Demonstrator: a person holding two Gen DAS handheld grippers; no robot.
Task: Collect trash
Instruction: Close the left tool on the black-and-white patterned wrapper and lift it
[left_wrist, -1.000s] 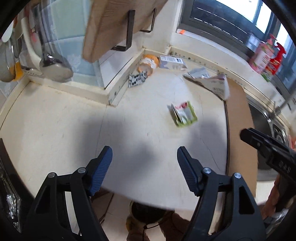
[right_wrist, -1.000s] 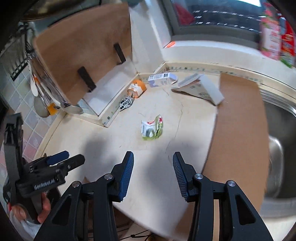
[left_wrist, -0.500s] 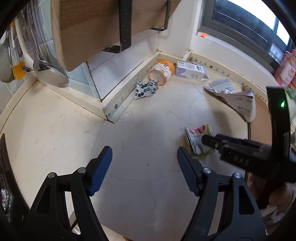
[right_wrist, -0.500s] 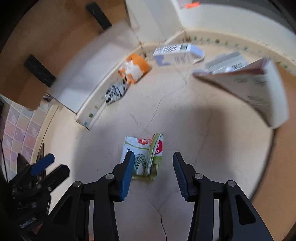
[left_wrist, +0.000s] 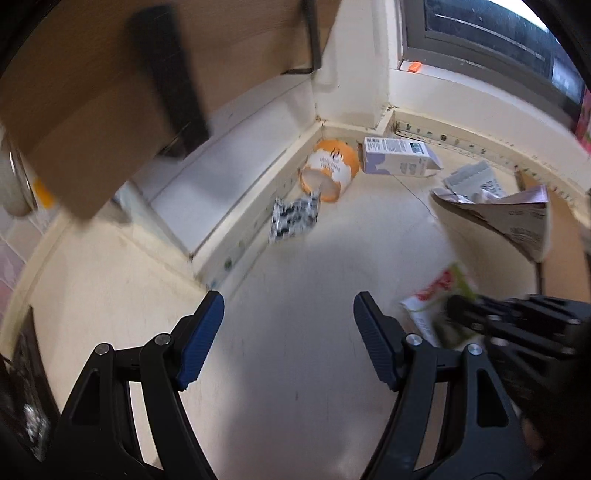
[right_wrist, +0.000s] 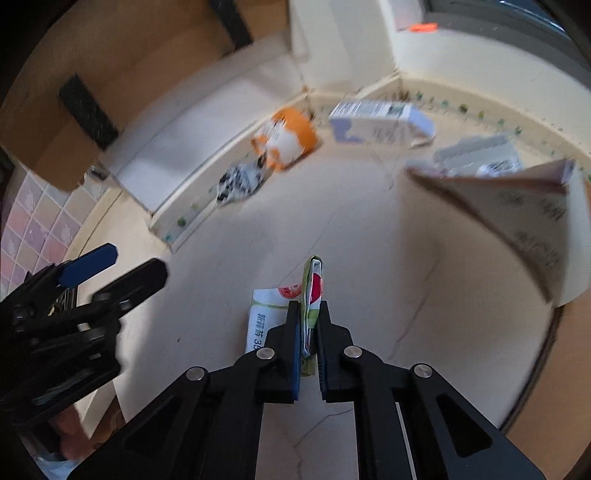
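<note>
The desk (right_wrist: 369, 258) is a big, pale, cracked top in a kitchen corner, and trash lies all over it. The biggest piece is a folded paper carton (right_wrist: 524, 210), flat and tent-like, off to the right. Behind it, near the back wall, a white and purple box (right_wrist: 376, 123) lies on its side. Beside that an orange cup (right_wrist: 288, 142) has tipped over, with its mouth toward a small black and white wrapper (right_wrist: 240, 181) just in front.

The smallest piece is the one in hand — a green and white packet (right_wrist: 291, 310) near the front of the desk. The right claw (right_wrist: 308, 321) is squeezed tight on its standing folded edge. The packet looks thin, light and floppy, so it should lift easily, but the loose flap will likely droop. Holding the doubled fold seems the best place, since it is thicker there. Its long side points away from the claw, toward the back corner.

The left claw (left_wrist: 288, 314) is wide apart and holds nothing — it hangs over bare desk, facing the small wrapper.
</note>
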